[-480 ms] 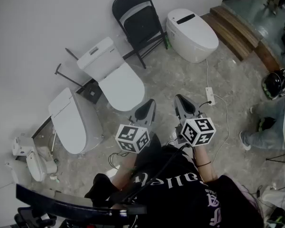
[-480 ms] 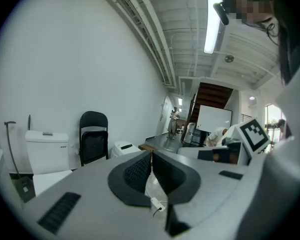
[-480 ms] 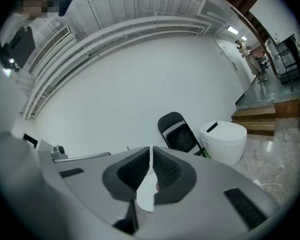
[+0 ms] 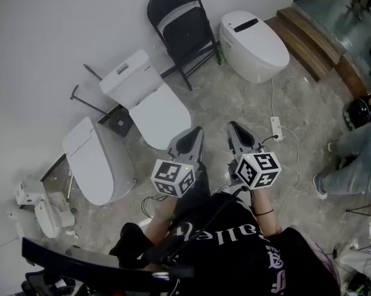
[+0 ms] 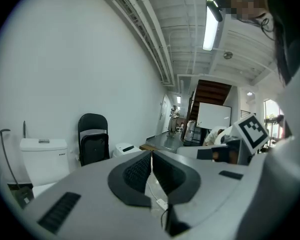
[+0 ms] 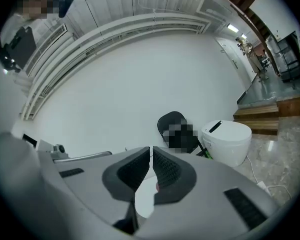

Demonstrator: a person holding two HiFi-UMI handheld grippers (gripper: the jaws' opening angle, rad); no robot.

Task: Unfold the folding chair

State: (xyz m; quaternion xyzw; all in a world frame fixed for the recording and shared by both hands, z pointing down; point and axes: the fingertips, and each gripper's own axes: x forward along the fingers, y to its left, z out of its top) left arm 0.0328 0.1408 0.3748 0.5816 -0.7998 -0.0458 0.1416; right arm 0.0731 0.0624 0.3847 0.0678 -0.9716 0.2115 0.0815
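black folding chair (image 4: 182,29) upright agst wall (image 4: 43,29); left gripper (image 4: 196,131), right gripper (image 4: 233,127) clenched empty.

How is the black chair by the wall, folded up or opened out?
Folded up. The black chair leans against the wall with its seat flat against the backrest.

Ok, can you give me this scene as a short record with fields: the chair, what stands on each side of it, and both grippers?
chair: folding chair, black, folded, leaning on the white wall
at its right in the head view: tankless toilet, white
at its left: toilet with tank, white
left gripper: shut, empty, apart from the chair
right gripper: shut, empty, apart from the chair
unfolding: not yet begun
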